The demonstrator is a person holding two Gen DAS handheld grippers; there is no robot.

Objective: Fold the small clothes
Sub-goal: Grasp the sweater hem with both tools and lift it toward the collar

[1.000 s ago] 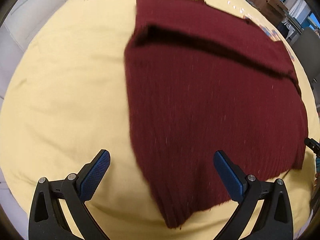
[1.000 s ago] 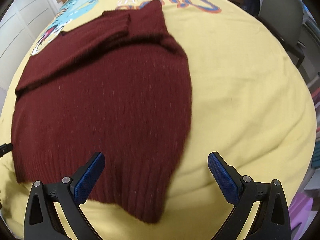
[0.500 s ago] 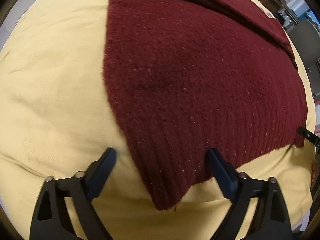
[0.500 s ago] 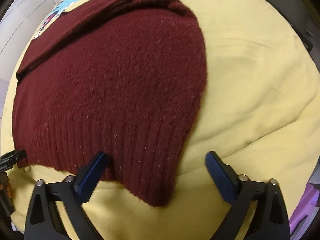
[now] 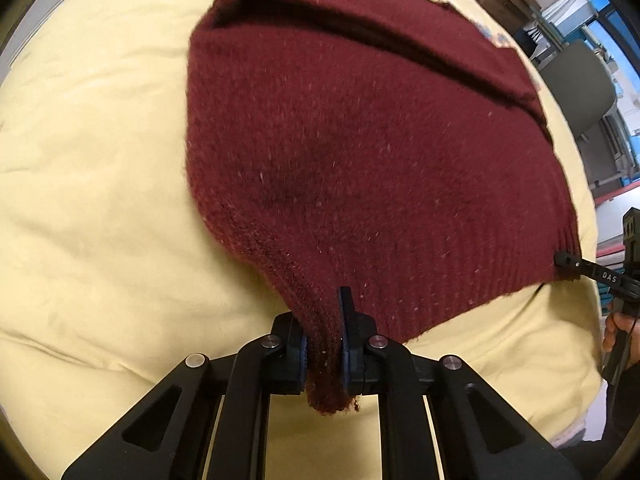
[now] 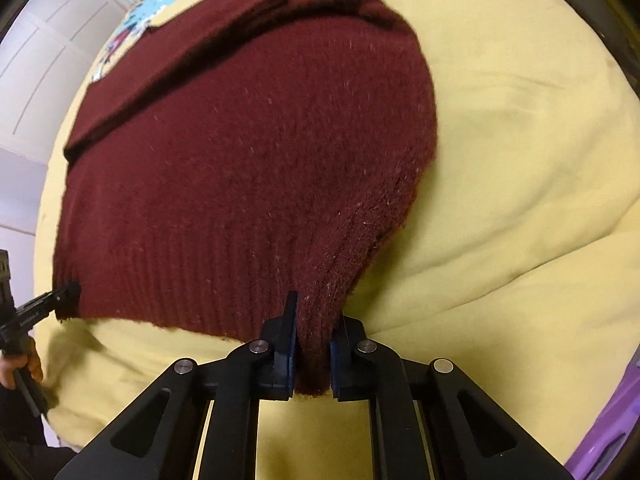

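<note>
We pinch the maroon sweater [image 5: 360, 168] by its hem corners, left gripper [image 5: 325, 344] and right gripper [image 6: 312, 354] clamped tight, near the yellow bedspread's [image 5: 100, 200] front edge, ready to lift and fold it.

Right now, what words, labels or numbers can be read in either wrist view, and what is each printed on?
"DAS" – white letters on the black finger of the right gripper, seen in the left wrist view where it pinches the maroon sweater.
White lettering on the left gripper finger in the right wrist view: too blurred to read.
Colourful print on the yellow bedcover beyond the sweater: cut off and blurred, unreadable.
</note>
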